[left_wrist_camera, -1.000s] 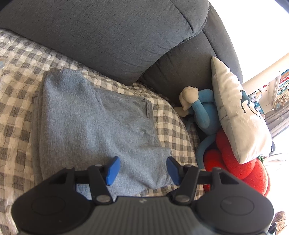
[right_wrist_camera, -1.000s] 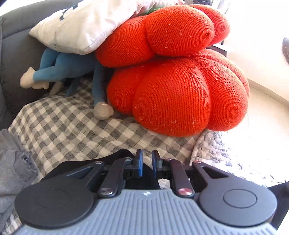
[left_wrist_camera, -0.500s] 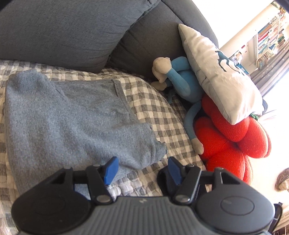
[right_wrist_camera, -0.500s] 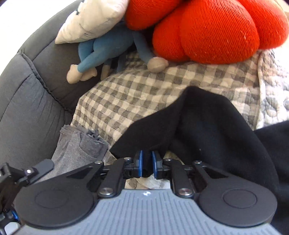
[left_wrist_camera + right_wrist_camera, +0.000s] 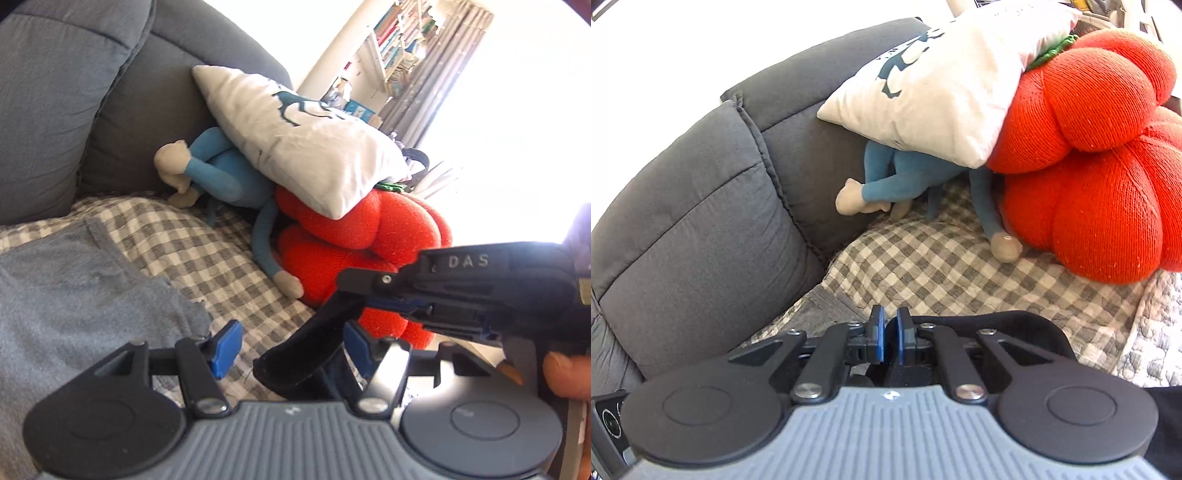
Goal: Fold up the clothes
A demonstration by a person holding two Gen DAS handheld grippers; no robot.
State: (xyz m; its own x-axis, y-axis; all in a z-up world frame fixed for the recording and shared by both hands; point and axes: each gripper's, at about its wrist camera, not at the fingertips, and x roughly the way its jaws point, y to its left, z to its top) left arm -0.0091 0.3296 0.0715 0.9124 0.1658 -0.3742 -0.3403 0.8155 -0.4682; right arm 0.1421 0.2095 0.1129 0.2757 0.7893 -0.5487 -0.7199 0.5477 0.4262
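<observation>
A folded grey garment (image 5: 74, 302) lies on the checked blanket (image 5: 207, 254) at the left of the left wrist view. My left gripper (image 5: 291, 345) is open just right of its corner. A black garment (image 5: 306, 350) hangs between the left gripper's open jaws, held from above by my right gripper (image 5: 369, 295), which is shut on it. In the right wrist view the right gripper (image 5: 889, 338) pinches the black garment (image 5: 1015, 325), which drapes to the right below it.
A red pumpkin cushion (image 5: 354, 243), a white pillow (image 5: 306, 147) and a blue plush toy (image 5: 221, 177) are piled at the sofa's right end. Grey sofa back cushions (image 5: 701, 221) rise behind. A hand (image 5: 565, 376) holds the right gripper.
My left gripper has swung right, off the grey garment toward the cushions. My right gripper has lifted the black garment and brought it between the left gripper's jaws.
</observation>
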